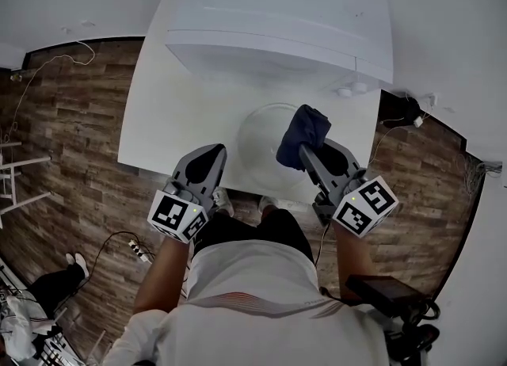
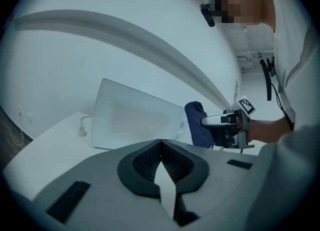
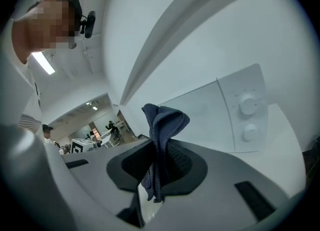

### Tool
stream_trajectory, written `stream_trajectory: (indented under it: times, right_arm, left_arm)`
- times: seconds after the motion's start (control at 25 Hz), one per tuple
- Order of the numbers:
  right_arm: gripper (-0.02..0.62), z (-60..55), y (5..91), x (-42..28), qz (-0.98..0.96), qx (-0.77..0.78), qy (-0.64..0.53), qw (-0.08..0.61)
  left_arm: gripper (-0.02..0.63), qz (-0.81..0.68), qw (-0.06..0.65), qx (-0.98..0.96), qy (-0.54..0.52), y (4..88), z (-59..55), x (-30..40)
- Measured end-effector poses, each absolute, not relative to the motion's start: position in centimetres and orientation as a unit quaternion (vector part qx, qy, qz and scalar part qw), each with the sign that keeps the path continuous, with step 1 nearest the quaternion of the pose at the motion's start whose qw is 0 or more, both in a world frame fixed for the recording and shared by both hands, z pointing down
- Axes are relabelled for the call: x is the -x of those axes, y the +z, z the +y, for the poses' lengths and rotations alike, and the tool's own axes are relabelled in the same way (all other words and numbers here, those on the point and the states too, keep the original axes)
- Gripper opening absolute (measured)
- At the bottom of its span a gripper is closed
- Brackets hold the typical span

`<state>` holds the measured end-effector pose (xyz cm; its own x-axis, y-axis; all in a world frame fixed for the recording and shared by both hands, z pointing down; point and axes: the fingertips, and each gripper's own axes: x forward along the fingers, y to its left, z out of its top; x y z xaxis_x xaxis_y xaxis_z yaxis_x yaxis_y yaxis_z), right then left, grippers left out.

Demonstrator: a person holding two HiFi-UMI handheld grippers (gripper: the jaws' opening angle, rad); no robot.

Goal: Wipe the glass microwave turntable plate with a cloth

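Glass turntable plate (image 1: 257, 146), clear and round, lies flat on the white table (image 1: 158, 119), directly in front of the boxy white microwave (image 1: 277, 16) and ahead of the person. Over the plate's right edge hangs a dark blue bunched cloth (image 1: 305, 131), pinched in the right gripper (image 1: 306, 152), whose jaws are closed tight on its folds. Whether the cloth touches the glass cannot be told.

From this gripper the plate lies forward and to its left, so wiping likely calls for a short push down and leftward across the disc.

The left gripper (image 1: 215, 154) sits just beside the plate's near left edge, jaws pressed together with nothing between them. Both are close, but the right one carries the cloth and is better placed. Wood-look flooring (image 1: 71, 142) surrounds the table.
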<state>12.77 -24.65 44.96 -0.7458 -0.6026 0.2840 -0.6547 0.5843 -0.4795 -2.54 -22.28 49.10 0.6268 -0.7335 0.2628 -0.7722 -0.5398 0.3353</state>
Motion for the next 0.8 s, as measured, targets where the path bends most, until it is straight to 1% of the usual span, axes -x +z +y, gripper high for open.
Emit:
stream_trajectory:
  times: [0.16,0.48,0.64,0.8]
  right_arm:
    - [0.061,-22.9,45.0,-8.5,-0.898,-0.318,0.301,0.043]
    - [0.061,-20.2,54.0,-1.0,-0.871,-0.256,0.408,0.099]
    - [0.061,-19.1,58.2,0.2,-0.846,-0.255,0.449,0.135]
    - [0.061,-18.3,61.1,-0.1,-0.827,-0.262,0.468,0.166]
  left_arm:
    - [0.011,-0.432,0.212,-0.875,0.040,49.2,-21.5,4.3]
    - [0.011,-0.443,0.224,-0.866,0.048,50.2,-19.8,7.8]
    - [0.011,-0.445,0.226,-0.865,0.047,50.5,-18.9,8.7]
    - [0.011,-0.445,0.233,-0.863,0.046,50.7,-18.3,8.9]
